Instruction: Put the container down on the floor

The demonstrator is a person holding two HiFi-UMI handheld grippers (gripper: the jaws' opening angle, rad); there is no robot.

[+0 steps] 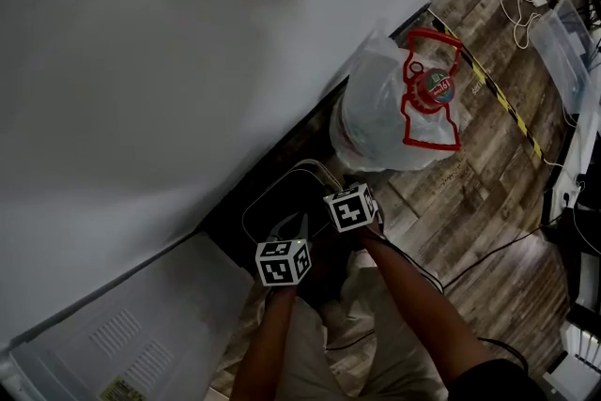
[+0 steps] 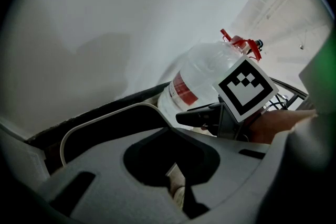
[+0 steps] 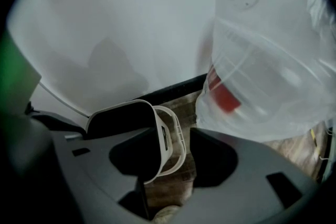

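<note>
A plain white wall fills the upper left of the head view. Dark wood-plank floor runs down the right side.

A white appliance casing with vent slots lies in the lower left corner.

A large clear water jug with a red handle and cap stands against the wall, right of centre. It also fills the upper right of the right gripper view.

The container, a dark bin with a white rim, sits low at the foot of the wall. It is just below centre, between the jug and the casing. Its base is hidden, so contact with the floor cannot be confirmed.

The person's forearms reach up from the bottom edge.

The right gripper points steeply down at the container's right end. In its own view the right gripper's jaws stand wide apart. The container's wall and looped handle sit between them, with clear gaps on both sides.

The left gripper is at the container's near edge. In the left gripper view its jaws are drawn almost together just where the white rim runs into them, and they appear to pinch that rim.

A yellow-and-black tape strip and loose cables lie on the floor at the upper right.
</note>
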